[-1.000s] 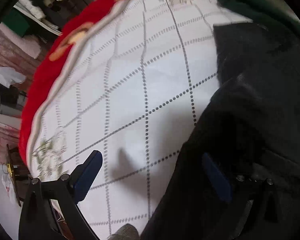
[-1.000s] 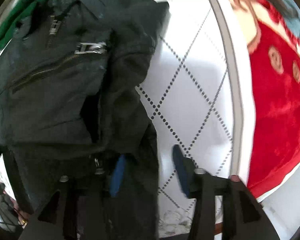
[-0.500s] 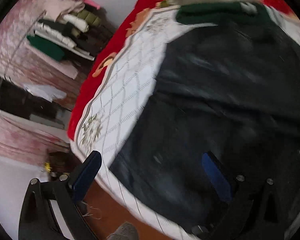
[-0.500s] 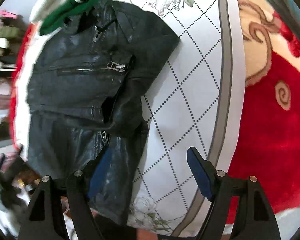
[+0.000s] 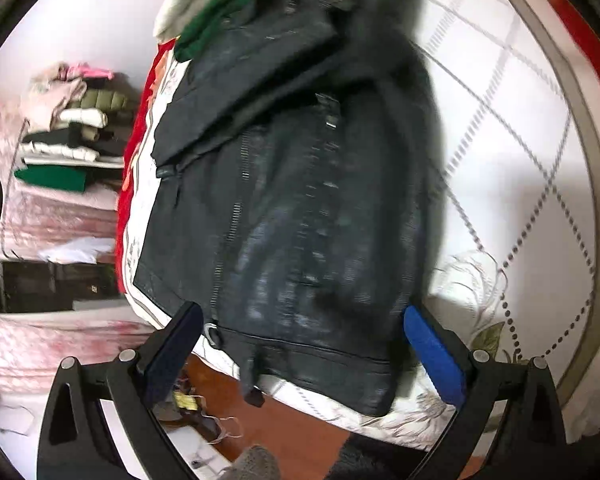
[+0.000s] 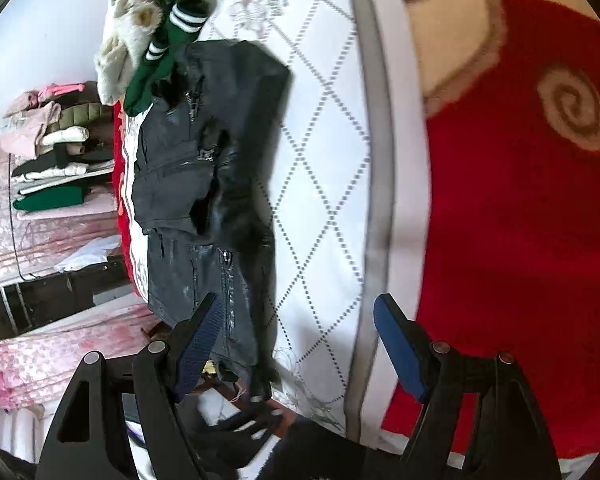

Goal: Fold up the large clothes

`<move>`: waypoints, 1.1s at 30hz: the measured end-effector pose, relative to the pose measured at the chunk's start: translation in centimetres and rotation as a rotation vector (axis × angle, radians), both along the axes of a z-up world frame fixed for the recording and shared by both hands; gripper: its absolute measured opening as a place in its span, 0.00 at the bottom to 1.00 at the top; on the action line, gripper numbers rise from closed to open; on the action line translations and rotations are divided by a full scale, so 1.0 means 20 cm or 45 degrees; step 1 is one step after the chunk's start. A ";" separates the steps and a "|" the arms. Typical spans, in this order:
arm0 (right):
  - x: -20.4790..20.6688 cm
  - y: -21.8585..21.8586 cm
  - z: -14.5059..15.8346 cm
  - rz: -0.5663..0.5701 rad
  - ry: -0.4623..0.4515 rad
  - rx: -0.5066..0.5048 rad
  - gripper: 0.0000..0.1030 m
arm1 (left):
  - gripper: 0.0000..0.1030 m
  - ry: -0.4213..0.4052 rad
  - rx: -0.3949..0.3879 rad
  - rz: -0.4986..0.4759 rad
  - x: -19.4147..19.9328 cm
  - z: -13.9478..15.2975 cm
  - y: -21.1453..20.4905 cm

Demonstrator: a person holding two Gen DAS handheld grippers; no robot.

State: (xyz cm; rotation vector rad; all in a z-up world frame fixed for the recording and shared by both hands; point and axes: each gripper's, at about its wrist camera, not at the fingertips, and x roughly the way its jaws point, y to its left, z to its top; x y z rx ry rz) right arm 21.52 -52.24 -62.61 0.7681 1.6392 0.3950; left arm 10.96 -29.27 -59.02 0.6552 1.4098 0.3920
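Observation:
A black leather jacket (image 5: 300,208) with zips lies folded on a white quilted bedspread (image 5: 512,152); its hem hangs near the bed's front edge. It also shows in the right wrist view (image 6: 216,200). My left gripper (image 5: 304,348) is open and empty, held above the jacket's hem. My right gripper (image 6: 296,336) is open and empty, above the bedspread (image 6: 332,160) beside the jacket's right edge. Neither gripper touches the jacket.
A green striped garment (image 6: 168,48) and a cream fluffy one (image 6: 120,48) lie at the jacket's far end. A red patterned blanket (image 6: 520,220) covers the bed to the right. Folded clothes are stacked on a shelf (image 5: 76,136) at the left. Wooden floor (image 5: 300,436) lies below.
Both grippers have pulled back and risen away from the jacket, which now shows whole. The right gripper's jaws have opened wider. The jacket lies still.

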 end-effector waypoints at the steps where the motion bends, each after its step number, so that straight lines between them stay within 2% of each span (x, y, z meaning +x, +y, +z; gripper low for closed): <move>1: 0.00 -0.02 -0.02 0.003 0.011 -0.005 0.77 | 1.00 0.025 0.038 -0.008 0.00 -0.06 -0.01; 3: 0.01 -0.04 -0.04 0.014 0.015 -0.012 0.77 | 1.00 0.040 0.089 -0.003 0.01 -0.13 -0.01; 5: 0.06 -0.01 -0.07 0.029 0.015 -0.014 0.77 | 1.00 0.034 0.081 0.038 0.03 -0.16 0.02; 9: 0.17 0.06 -0.11 0.048 0.005 0.024 0.77 | 1.00 0.012 0.024 0.121 0.06 -0.14 0.09; 13: 0.29 0.20 -0.17 0.043 0.007 0.092 0.77 | 1.00 -0.037 0.035 0.167 0.10 -0.10 0.17; 16: 0.37 0.30 -0.24 0.024 0.021 0.168 0.77 | 0.99 -0.055 0.002 0.185 0.11 -0.09 0.21; 18: 0.43 0.38 -0.31 -0.005 0.042 0.245 0.78 | 0.80 -0.080 -0.051 0.189 0.10 -0.07 0.23; 20: 0.48 0.44 -0.37 -0.039 0.075 0.328 0.78 | 0.29 -0.101 -0.157 0.190 0.09 -0.04 0.23; 22: 0.52 0.51 -0.43 -0.055 0.107 0.386 0.78 | 0.16 -0.129 -0.197 0.170 0.09 0.00 0.22; 24: 0.55 0.60 -0.47 -0.044 0.137 0.417 0.78 | 0.12 -0.165 -0.219 0.170 0.09 0.03 0.22; 25: 0.56 0.64 -0.47 -0.031 0.136 0.401 0.76 | 0.11 -0.172 -0.234 0.175 0.09 0.04 0.23; 27: 0.58 0.71 -0.44 0.011 0.114 0.287 0.36 | 0.09 -0.191 -0.266 0.174 0.08 0.07 0.26; 28: 0.58 0.73 -0.43 0.014 0.107 0.250 0.34 | 0.09 -0.200 -0.284 0.173 0.08 0.09 0.27; 30: 0.56 0.73 -0.38 -0.038 0.109 0.257 0.22 | 0.08 -0.216 -0.328 0.167 0.06 0.15 0.29; 33: 0.52 0.72 -0.23 -0.072 0.092 0.255 0.18 | 0.07 -0.222 -0.408 0.149 0.01 0.26 0.34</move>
